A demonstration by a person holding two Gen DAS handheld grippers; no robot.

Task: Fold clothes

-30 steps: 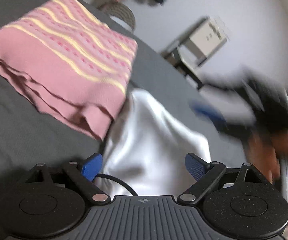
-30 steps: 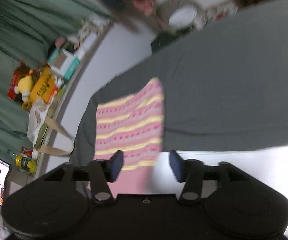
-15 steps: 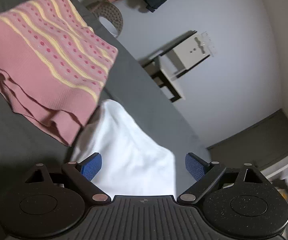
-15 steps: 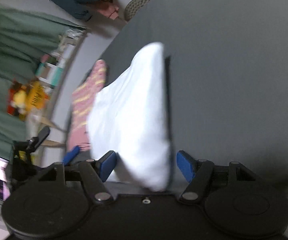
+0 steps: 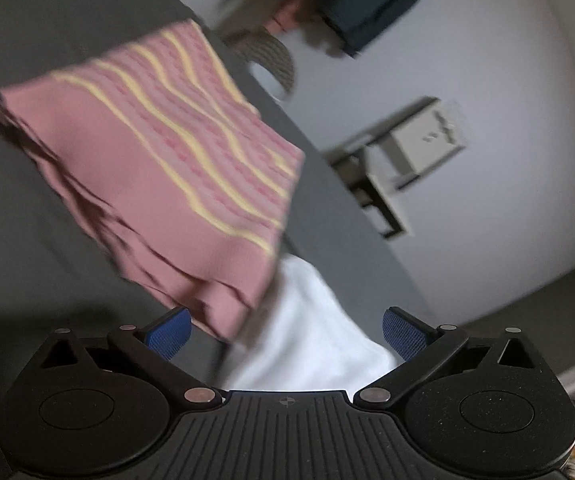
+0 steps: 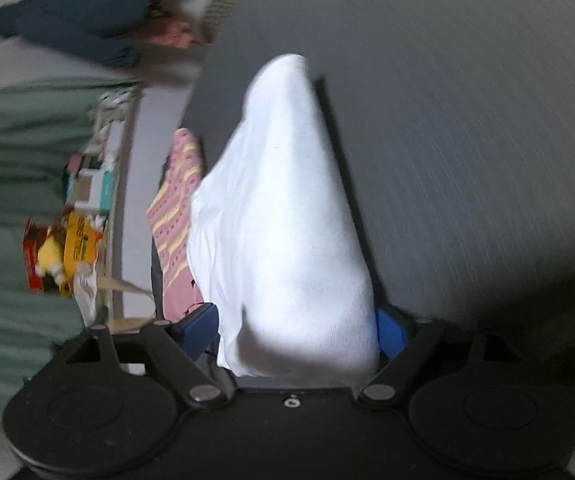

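The pink striped garment [image 5: 155,168] lay folded into a layered stack on the grey table [image 5: 27,240]; this item was judged complete. The white garment [image 6: 283,216] lay on the table just beside the pink stack, one edge touching or tucked under it. It appeared compact, but its fold state could not be confirmed.

The left claw [image 5: 285,334] was wide open and held nothing, with the white garment [image 5: 307,340] lying between its blue pads. The right claw [image 6: 295,330] was also spread, its pads flanking the white garment; whether they gripped the cloth could not be told.

Remaining work, as judged: finish or release the white garment.
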